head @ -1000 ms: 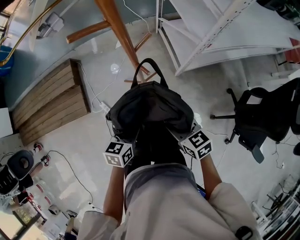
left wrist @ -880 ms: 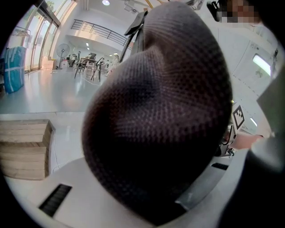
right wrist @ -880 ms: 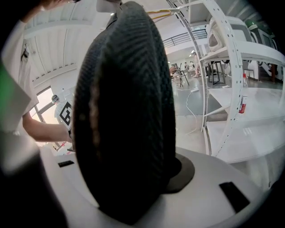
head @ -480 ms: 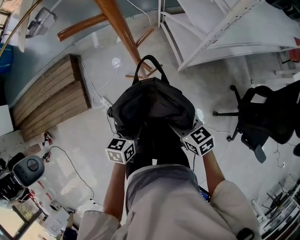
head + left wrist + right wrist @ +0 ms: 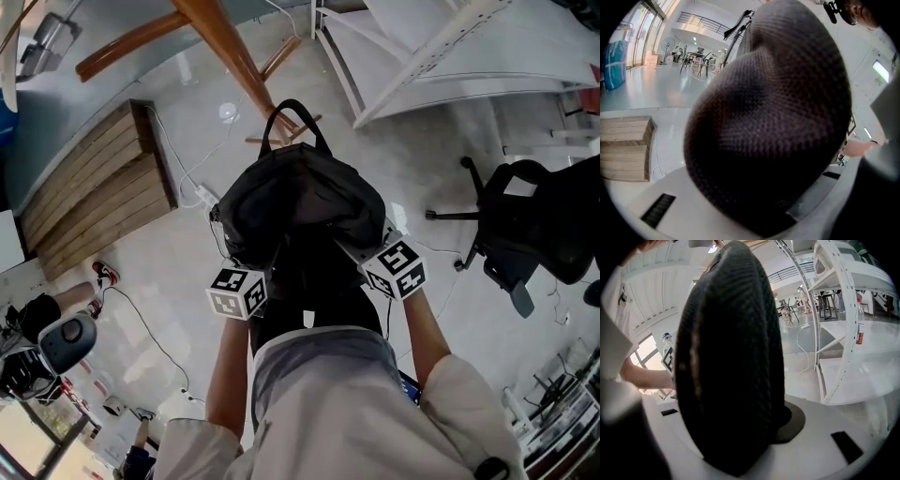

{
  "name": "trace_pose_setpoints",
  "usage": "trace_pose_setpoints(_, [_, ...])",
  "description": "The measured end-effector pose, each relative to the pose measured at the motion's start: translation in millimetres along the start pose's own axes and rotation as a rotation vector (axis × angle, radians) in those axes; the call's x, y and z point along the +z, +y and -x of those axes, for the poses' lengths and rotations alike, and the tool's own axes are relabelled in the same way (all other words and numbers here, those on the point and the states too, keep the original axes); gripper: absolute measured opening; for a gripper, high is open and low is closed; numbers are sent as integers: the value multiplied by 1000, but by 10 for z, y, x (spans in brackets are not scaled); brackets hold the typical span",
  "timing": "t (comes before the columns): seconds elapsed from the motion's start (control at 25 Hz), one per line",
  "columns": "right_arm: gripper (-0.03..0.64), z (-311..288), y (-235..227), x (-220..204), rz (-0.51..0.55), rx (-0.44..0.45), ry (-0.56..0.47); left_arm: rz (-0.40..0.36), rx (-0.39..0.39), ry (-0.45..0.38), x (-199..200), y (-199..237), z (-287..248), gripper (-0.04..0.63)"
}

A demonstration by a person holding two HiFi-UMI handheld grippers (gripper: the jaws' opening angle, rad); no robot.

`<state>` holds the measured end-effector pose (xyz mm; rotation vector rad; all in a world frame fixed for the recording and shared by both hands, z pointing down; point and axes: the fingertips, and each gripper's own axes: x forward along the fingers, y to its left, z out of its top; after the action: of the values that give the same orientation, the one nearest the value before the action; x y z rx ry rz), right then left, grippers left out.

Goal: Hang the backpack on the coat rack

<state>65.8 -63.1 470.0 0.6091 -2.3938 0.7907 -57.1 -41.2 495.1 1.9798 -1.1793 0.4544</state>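
Observation:
A black backpack [image 5: 305, 202] hangs in front of the person, its top handle loop [image 5: 295, 117] pointing towards the wooden coat rack [image 5: 225, 47] at the upper left. My left gripper [image 5: 246, 272] is shut on one padded mesh shoulder strap [image 5: 773, 117], which fills the left gripper view. My right gripper [image 5: 364, 251] is shut on the other padded strap [image 5: 729, 357], which stands edge-on between its jaws. In the head view the bag hides both sets of fingertips. Only the marker cubes show.
A slatted wooden platform [image 5: 89, 187] lies on the floor at the left, with a white cable and power strip [image 5: 202, 195] beside it. A white metal shelf frame [image 5: 450, 56] stands at the upper right. A black office chair [image 5: 534, 225] is at the right.
Both grippers keep their hold on the straps and have sunk a little with the backpack. The rack's pole and the wooden platform have slid towards the upper left of the head view.

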Motion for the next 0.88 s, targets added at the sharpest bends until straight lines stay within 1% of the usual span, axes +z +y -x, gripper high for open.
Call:
trace_pose_setpoints(0.4, [164, -143, -89, -139, -36, 3, 12, 1, -7, 33, -117, 108, -136, 135])
trace_pose_setpoints(0.88, [166, -346, -199, -269, -49, 4, 32, 28, 2, 51, -262, 254, -289, 133])
